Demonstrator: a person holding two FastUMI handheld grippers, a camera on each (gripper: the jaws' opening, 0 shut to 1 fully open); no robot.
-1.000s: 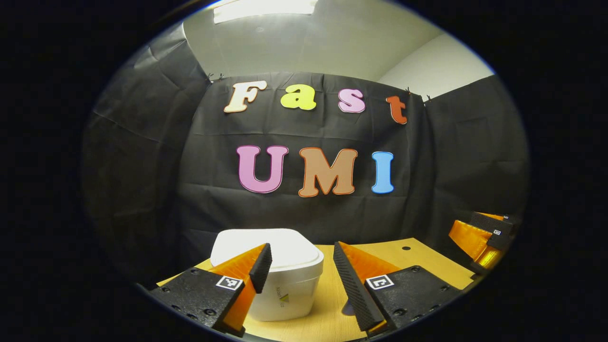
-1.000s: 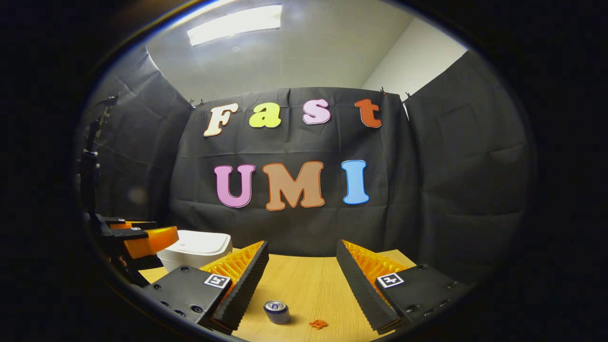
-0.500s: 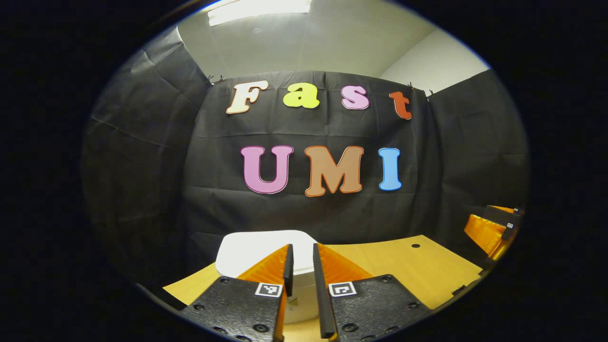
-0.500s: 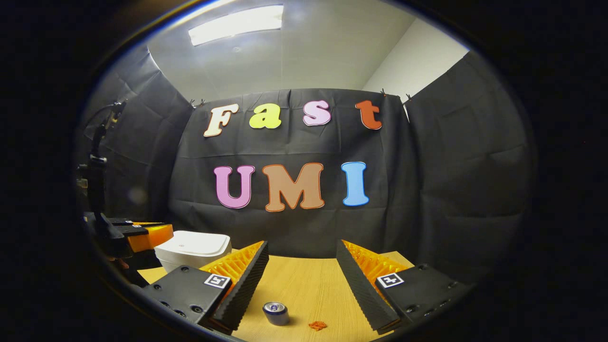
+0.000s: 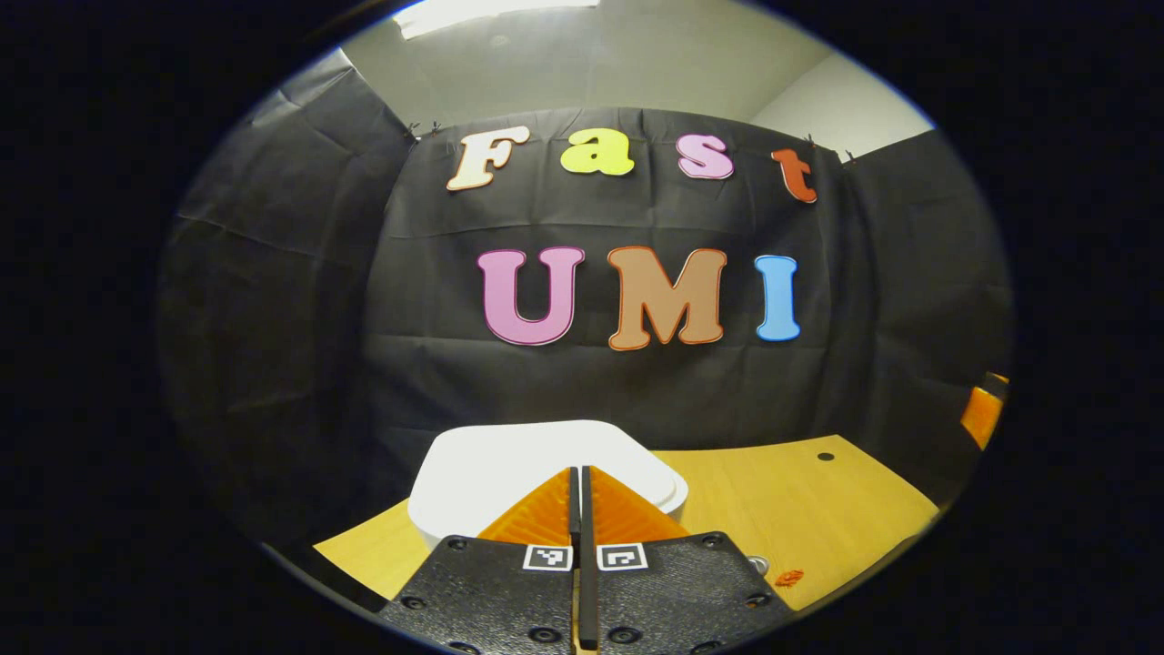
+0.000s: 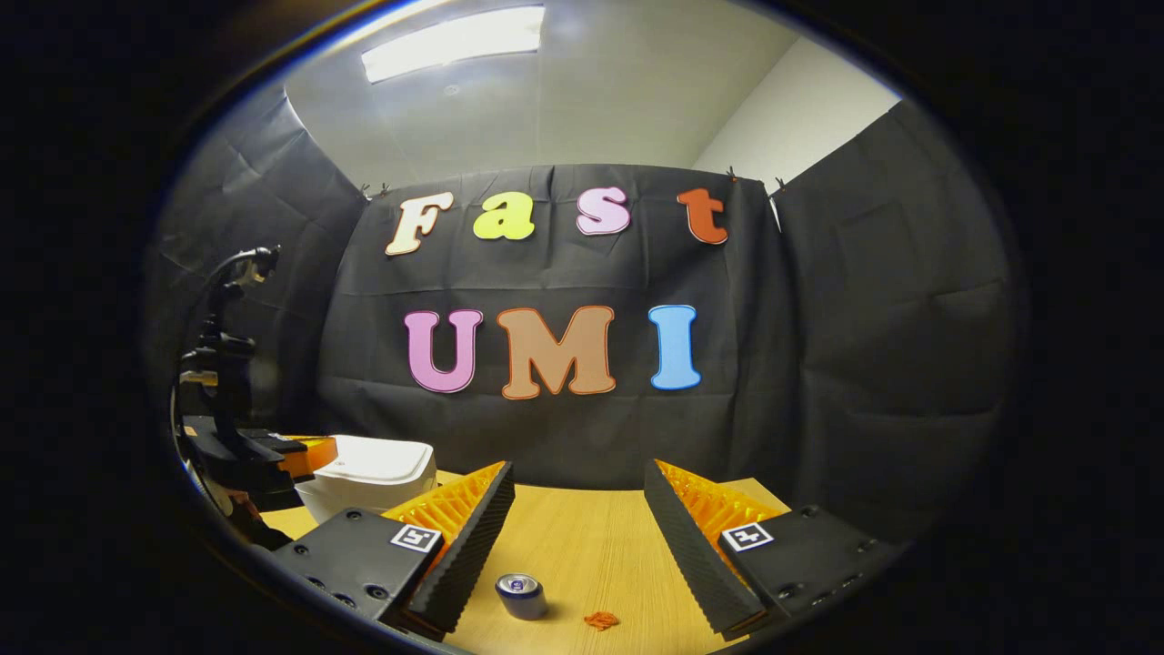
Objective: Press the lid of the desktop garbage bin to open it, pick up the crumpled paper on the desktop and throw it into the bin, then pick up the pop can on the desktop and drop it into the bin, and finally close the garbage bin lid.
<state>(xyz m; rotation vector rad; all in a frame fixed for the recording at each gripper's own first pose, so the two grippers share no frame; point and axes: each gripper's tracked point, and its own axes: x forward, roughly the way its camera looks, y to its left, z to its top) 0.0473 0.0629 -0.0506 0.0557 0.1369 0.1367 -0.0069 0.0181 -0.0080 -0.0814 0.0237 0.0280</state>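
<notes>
White bin [image 5: 509, 468] half hidden behind pressed-together left tool [image 5: 578, 482]; right tool [image 6: 579, 509] spread above can [image 6: 521, 596].

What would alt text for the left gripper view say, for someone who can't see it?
The left gripper, fingers closed together, points at the shut lid of a white bin on a wooden table. A small orange crumpled paper lies to the right.

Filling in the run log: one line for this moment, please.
step: press lid | left gripper: shut, over bin lid | right gripper: open, empty | can, paper: on table | lid: closed
</notes>
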